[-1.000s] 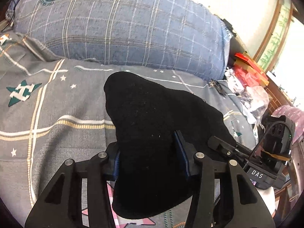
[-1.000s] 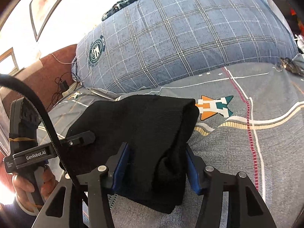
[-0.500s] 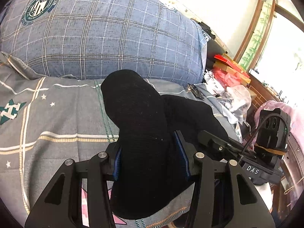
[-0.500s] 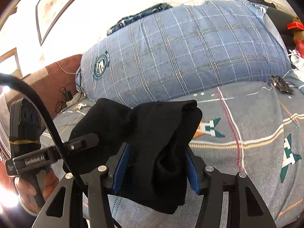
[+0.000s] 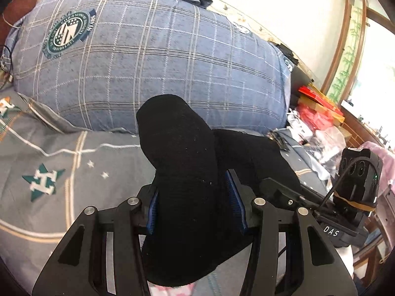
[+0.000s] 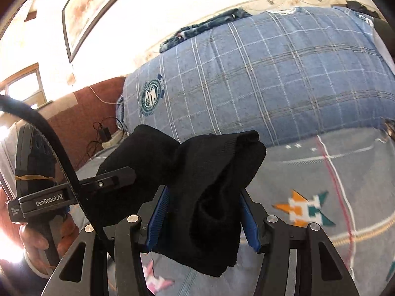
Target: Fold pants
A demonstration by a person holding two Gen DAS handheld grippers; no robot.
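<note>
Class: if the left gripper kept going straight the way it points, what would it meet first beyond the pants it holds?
Probably the blue plaid pillow, though the left gripper may meet the bedsheet first; depth is unclear.

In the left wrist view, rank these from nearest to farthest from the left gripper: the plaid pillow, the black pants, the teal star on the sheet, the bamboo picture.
1. black pants, clamped in the left gripper
2. teal star, on the sheet, left
3. plaid pillow, behind
4. bamboo picture, on the far right wall
</note>
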